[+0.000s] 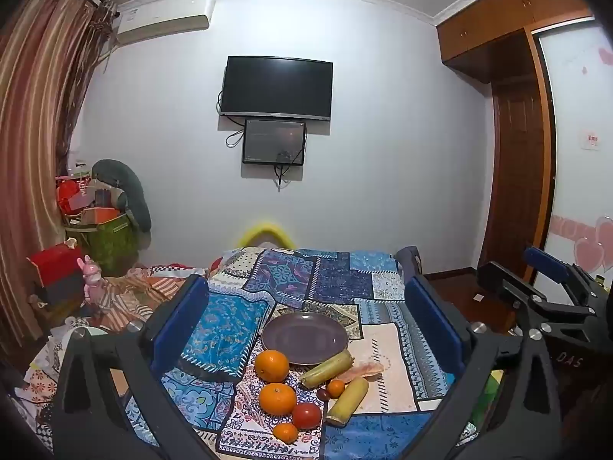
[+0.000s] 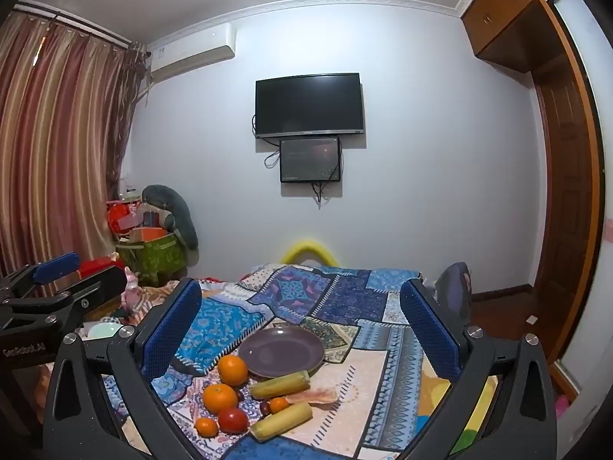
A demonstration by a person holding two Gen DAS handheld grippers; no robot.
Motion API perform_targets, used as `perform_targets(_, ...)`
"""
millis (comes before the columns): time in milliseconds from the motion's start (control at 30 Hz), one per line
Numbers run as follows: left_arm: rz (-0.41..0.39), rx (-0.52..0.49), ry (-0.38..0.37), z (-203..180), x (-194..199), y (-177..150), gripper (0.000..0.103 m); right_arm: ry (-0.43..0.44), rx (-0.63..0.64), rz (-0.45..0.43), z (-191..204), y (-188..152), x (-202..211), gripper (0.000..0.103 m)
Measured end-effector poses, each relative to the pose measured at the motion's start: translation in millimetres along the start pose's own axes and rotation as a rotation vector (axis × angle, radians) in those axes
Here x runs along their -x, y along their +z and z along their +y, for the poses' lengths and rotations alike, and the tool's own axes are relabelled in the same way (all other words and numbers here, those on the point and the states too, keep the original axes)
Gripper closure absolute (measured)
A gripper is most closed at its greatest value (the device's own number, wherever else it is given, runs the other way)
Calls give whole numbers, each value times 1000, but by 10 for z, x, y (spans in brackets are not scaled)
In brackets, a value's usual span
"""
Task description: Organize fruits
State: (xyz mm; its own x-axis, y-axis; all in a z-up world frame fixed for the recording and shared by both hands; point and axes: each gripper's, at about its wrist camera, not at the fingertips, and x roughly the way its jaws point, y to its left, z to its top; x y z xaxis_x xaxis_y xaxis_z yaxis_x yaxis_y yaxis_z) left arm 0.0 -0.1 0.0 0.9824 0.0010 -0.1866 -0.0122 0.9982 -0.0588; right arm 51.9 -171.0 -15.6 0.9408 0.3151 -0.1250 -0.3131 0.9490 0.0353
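Note:
An empty purple plate [image 1: 304,338] [image 2: 282,351] lies on a patchwork cloth. In front of it lie two big oranges [image 1: 271,365] [image 2: 232,370], a red tomato [image 1: 307,415] [image 2: 233,419], two small oranges [image 1: 285,432] [image 2: 207,426], two yellow-green cane pieces [image 1: 326,369] [image 2: 280,385], a dark date [image 1: 323,394] and a pinkish peel [image 1: 362,370] [image 2: 312,396]. My left gripper [image 1: 306,326] is open and empty, above and short of the fruit. My right gripper [image 2: 300,326] is open and empty, likewise held back. Each gripper shows at the other view's edge.
The cloth covers a bed [image 1: 337,280] that ends at a white wall with a TV [image 1: 276,88]. Boxes and a green bin [image 1: 103,237] stand at the left by curtains. A wooden wardrobe and door [image 1: 517,176] are at the right.

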Motion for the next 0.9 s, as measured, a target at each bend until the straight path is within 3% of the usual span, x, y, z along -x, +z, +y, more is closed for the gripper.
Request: perform_targets(900,-22,-26,6,-82,33,42,0,3,-6,5,31,50,50,0)
